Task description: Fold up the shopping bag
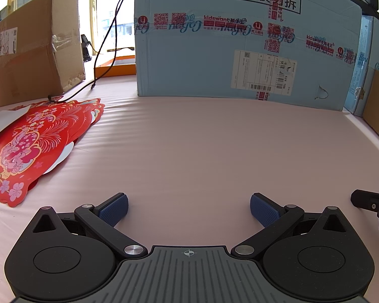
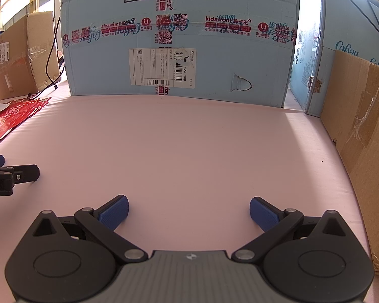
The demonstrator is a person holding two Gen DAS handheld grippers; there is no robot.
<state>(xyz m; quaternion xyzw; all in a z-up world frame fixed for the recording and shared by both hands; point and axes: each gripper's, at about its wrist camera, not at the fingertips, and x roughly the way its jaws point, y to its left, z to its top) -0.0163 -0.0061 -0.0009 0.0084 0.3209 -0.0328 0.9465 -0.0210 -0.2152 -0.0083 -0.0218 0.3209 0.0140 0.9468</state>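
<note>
1. Table [image 1: 202, 151]: bare across the middle.
2. Shopping bags [image 1: 32, 146]: flat stack on the table, far left.
3. Printed carton [image 1: 240, 38]: upright along the table's rear edge.
4. Plain carton [image 1: 30, 48]: rear left, behind the bags.
5. Side carton [image 2: 366, 131]: along the right edge.
</note>
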